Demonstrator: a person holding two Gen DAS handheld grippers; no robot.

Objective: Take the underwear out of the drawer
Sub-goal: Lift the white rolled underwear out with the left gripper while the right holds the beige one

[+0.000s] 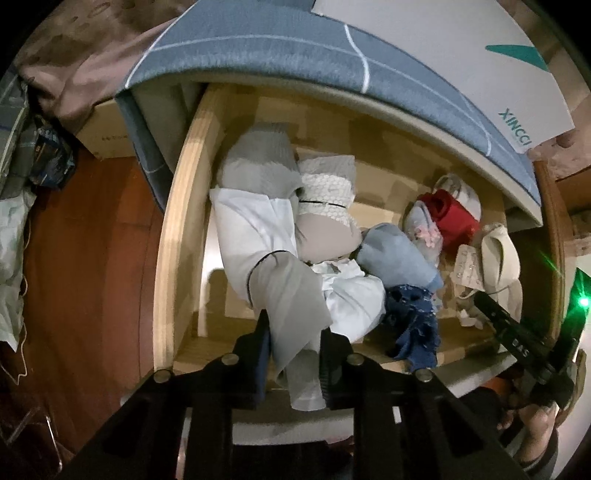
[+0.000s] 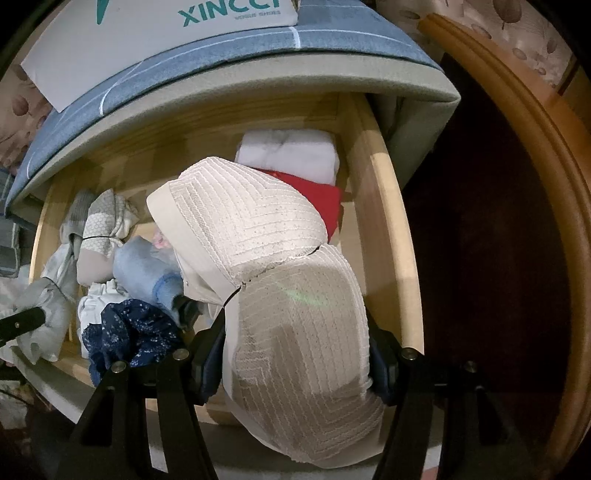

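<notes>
The wooden drawer (image 1: 173, 229) stands pulled out under a blue-covered mattress, with several garments piled inside. My left gripper (image 1: 295, 332) is shut on a grey and white piece of underwear (image 1: 291, 288), whose cloth stretches from the pile up between the fingers. My right gripper (image 2: 295, 332) is shut on a cream lace bra (image 2: 240, 221); one cup sits between the fingers and the other hangs over the drawer's right part. In the left wrist view the right gripper (image 1: 517, 332) shows at the right edge. One finger of the left gripper (image 2: 22, 321) shows at the left edge of the right wrist view.
In the drawer lie a red garment (image 2: 321, 203), a folded white cloth (image 2: 288, 151), a light blue piece (image 1: 395, 254) and a navy floral piece (image 1: 413, 317). A white XINCCI box (image 2: 147, 33) rests on the blue bedding (image 1: 277, 48). Reddish wooden floor (image 1: 92, 240) lies left of the drawer.
</notes>
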